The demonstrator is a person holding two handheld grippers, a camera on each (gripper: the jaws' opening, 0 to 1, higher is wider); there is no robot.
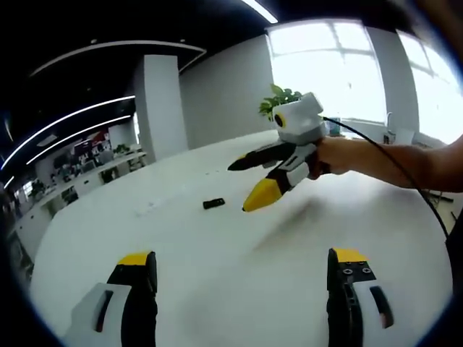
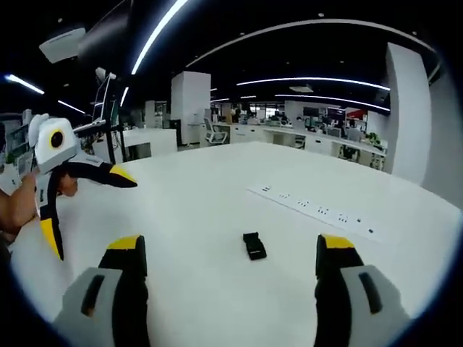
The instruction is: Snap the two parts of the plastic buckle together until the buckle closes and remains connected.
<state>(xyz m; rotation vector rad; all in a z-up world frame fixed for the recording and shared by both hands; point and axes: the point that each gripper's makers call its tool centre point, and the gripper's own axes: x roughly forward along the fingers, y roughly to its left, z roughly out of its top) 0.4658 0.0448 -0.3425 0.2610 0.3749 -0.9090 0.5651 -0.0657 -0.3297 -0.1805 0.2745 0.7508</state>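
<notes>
Buckle (image 2: 254, 246) lies alone on the white worktop (image 2: 217, 195), a small black piece; can't tell whether it's one part or both. In the right gripper view it sits dead ahead, between the jaws' lines, long axis running roughly away from the right hand-held gripper (image 2: 230, 264), jaws wide apart, empty. Left hand-held gripper (image 1: 242, 271) also spread, empty; buckle (image 1: 213, 204) lies farther off, ahead and slightly left. Right looks nearer, so I'd expect it to go first.

No readable text, no labels, no brands, no numbers, no signs anywhere
</notes>
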